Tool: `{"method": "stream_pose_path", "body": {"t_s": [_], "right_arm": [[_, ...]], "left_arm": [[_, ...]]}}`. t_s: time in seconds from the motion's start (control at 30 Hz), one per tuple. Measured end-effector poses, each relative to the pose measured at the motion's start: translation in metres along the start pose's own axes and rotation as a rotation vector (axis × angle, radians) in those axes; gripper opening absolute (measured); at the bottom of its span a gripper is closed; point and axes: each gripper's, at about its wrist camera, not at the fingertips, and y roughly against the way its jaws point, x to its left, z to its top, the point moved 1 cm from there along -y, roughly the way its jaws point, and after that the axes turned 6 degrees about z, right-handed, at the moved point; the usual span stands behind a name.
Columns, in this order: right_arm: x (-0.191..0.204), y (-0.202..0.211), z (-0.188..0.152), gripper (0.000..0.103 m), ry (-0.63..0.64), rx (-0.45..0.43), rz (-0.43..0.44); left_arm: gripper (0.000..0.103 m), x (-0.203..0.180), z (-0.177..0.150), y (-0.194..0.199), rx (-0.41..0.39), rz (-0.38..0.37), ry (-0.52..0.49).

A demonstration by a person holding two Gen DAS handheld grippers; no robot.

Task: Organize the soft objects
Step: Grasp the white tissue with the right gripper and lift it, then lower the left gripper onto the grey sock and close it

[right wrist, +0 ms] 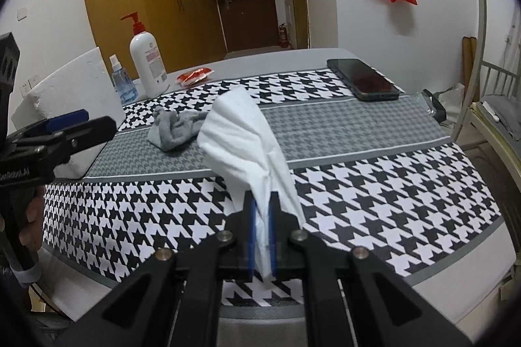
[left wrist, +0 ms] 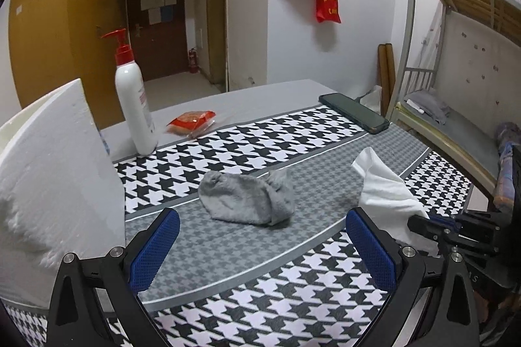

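Observation:
A crumpled grey sock [left wrist: 247, 199] lies on the houndstooth table mat [left wrist: 260, 288], just ahead of my left gripper [left wrist: 262, 233], which is open and empty with its blue pads either side of the sock's near edge. My right gripper [right wrist: 263, 210] is shut on a white tissue [right wrist: 241, 132] and holds it above the mat. The tissue [left wrist: 384, 184] also shows in the left wrist view, to the right of the sock. The sock [right wrist: 174, 129] shows in the right wrist view behind the tissue, with the left gripper [right wrist: 70, 124] at the left edge.
A white foam box [left wrist: 49, 184] stands at the left. A white pump bottle [left wrist: 135, 99], a small blue spray bottle [right wrist: 122, 83], a red snack packet [left wrist: 192, 120] and a black phone [left wrist: 355, 112] sit at the back. A bunk bed [left wrist: 456, 106] stands to the right.

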Motion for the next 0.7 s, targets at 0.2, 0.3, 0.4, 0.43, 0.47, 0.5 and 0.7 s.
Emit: {"method": "stream_pose_path", "body": {"t_s": [0.2, 0.3, 0.4, 0.43, 0.47, 0.5, 0.7], "right_arm": [[-0.003, -0.001, 0.0, 0.009, -0.002, 0.0, 0.002], [-0.004, -0.002, -0.002, 0.01, -0.006, 0.008, 0.001], [-0.006, -0.004, -0.004, 0.01, -0.012, 0.022, 0.002], [-0.006, -0.005, -0.004, 0.01, -0.014, 0.025, 0.005], [-0.005, -0.006, -0.005, 0.012, -0.008, 0.029, 0.005], [-0.005, -0.006, -0.005, 0.016, -0.003, 0.028, 0.003], [-0.002, -0.003, -0.006, 0.049, 0.012, 0.016, 0.016]], "left_arm": [[0.102, -0.001, 0.004, -0.015, 0.018, 0.024, 0.0], [0.102, -0.003, 0.004, -0.022, 0.034, 0.013, 0.002], [0.102, -0.005, 0.006, -0.028, 0.048, 0.013, -0.005], [0.102, -0.006, 0.007, -0.03, 0.054, 0.016, -0.004], [0.102, -0.007, 0.007, -0.032, 0.058, 0.018, -0.002], [0.102, -0.007, 0.007, -0.035, 0.062, 0.016, -0.001], [0.102, -0.008, 0.008, -0.053, 0.112, -0.012, 0.018]]}}
